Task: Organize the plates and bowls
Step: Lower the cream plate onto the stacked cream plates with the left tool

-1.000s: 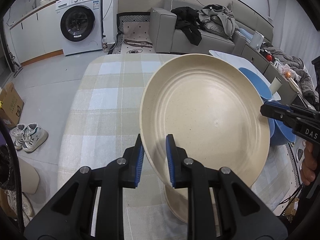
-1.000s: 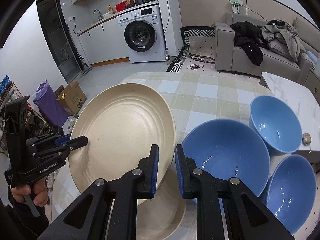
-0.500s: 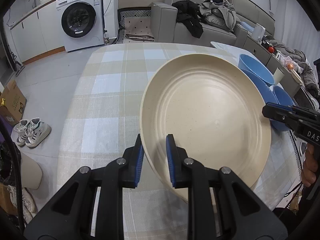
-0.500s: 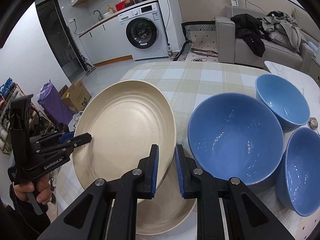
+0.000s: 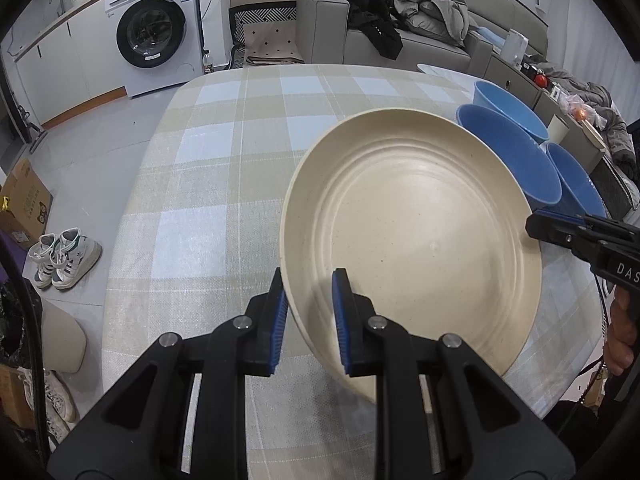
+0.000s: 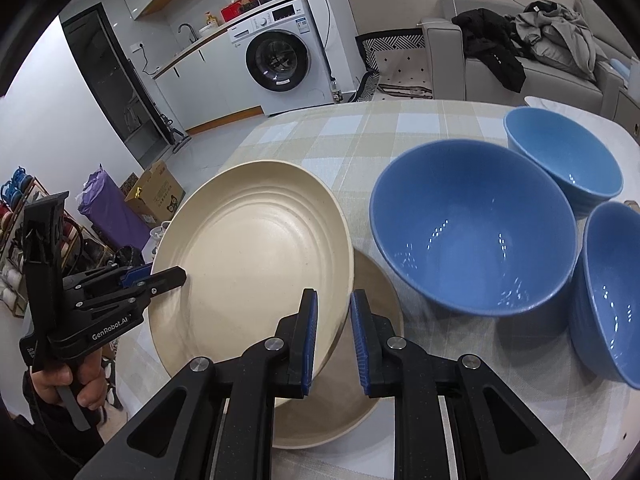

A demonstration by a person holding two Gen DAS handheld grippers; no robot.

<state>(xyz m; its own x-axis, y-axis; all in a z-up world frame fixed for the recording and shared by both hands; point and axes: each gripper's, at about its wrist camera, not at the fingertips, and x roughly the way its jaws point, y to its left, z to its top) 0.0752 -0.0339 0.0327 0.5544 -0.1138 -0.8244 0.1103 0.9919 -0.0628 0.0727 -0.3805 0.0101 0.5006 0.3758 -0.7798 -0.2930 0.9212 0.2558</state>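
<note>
A cream ridged plate [image 5: 412,236] [image 6: 252,264] is held tilted between both grippers, just above a second cream plate [image 6: 360,376] lying on the checked tablecloth. My left gripper [image 5: 308,312] is shut on its left rim and shows in the right wrist view [image 6: 164,276]. My right gripper [image 6: 334,328] is shut on its right rim and shows in the left wrist view [image 5: 540,226]. Three blue bowls stand to the right: a large one [image 6: 472,236], one behind [image 6: 564,156] and one at the right edge [image 6: 612,288].
The round table [image 5: 224,168] has a rounded edge on the left, with shoes [image 5: 64,256] and a cardboard box [image 5: 24,204] on the floor below. A washing machine [image 5: 156,36] and a grey sofa [image 5: 400,32] stand beyond the table.
Both grippers have lowered the cream plate toward the plate beneath it. The blue bowls now show more fully to its right.
</note>
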